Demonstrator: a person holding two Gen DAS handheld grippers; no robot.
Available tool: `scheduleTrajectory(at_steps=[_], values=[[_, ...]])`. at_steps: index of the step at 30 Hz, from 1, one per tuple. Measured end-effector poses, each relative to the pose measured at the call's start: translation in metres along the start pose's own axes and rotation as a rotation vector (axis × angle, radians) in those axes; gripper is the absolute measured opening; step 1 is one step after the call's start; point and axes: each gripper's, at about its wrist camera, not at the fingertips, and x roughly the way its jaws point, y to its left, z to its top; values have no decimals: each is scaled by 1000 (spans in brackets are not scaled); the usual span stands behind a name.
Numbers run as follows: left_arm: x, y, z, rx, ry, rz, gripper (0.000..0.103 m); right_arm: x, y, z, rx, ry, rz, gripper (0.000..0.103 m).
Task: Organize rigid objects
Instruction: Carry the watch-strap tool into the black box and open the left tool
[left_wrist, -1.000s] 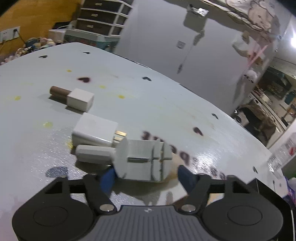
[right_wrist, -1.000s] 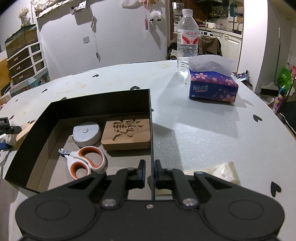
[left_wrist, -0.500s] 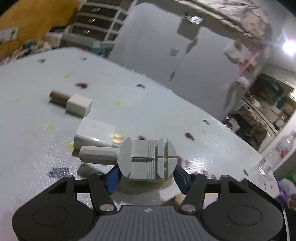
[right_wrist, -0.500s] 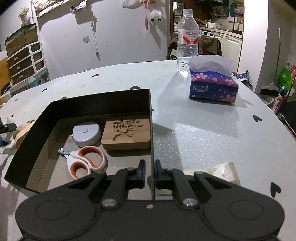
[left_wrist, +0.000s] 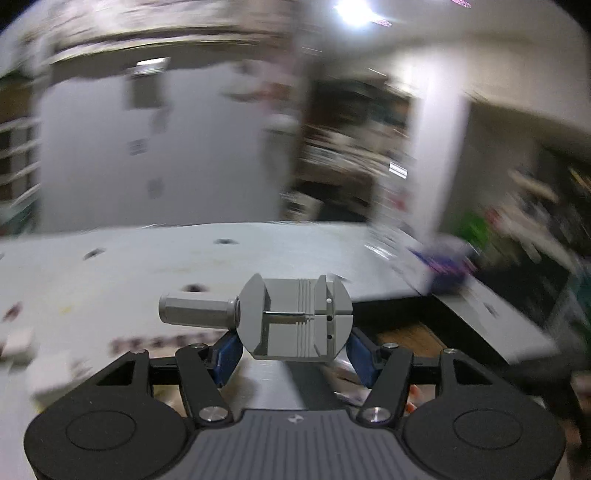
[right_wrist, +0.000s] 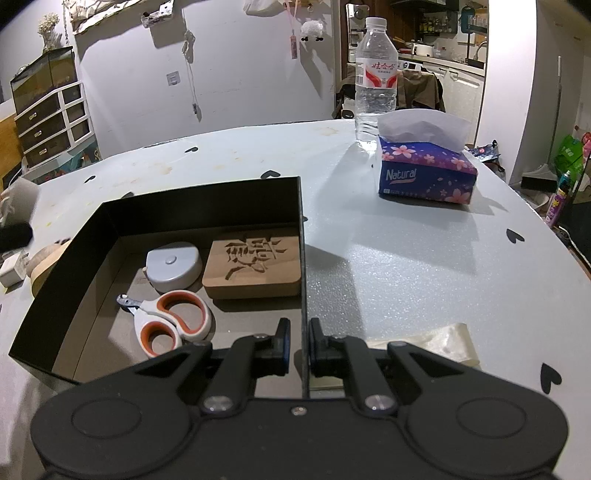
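Note:
A grey plastic tool (left_wrist: 293, 319) with a round slotted body and a stub handle pointing left hangs above the table, and my left gripper (left_wrist: 295, 356) is shut on it with its blue pads (left_wrist: 226, 353) on both sides. Behind and to its right lies the black box (left_wrist: 406, 306), blurred. My right gripper (right_wrist: 296, 345) is shut on the right wall of the black box (right_wrist: 207, 206). Inside the box lie a grey tape measure (right_wrist: 173, 266), a carved wooden block (right_wrist: 255, 262) and orange-and-white clippers (right_wrist: 173, 321).
A tissue box (right_wrist: 424, 173) and a water bottle (right_wrist: 376, 77) stand on the grey table (right_wrist: 406, 258) at the back right. A crumpled clear film (right_wrist: 436, 343) lies beside my right gripper. Left of the box sit a wooden piece (right_wrist: 46, 258) and a white adapter (right_wrist: 11, 267).
My left gripper closed on the grey tool, lifted it off the table and swung right toward the black box, rolling level. The right gripper has stayed on the box wall.

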Motion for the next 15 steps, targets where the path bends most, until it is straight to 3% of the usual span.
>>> scheduleTrajectory(at_steps=[5,15], values=[[15,-34,0,159,92,-141,62,0,0,-1,4,0,1,10],[62,-68,-2,207,277,-344,62,-1,-1,0,4,2,3,7]])
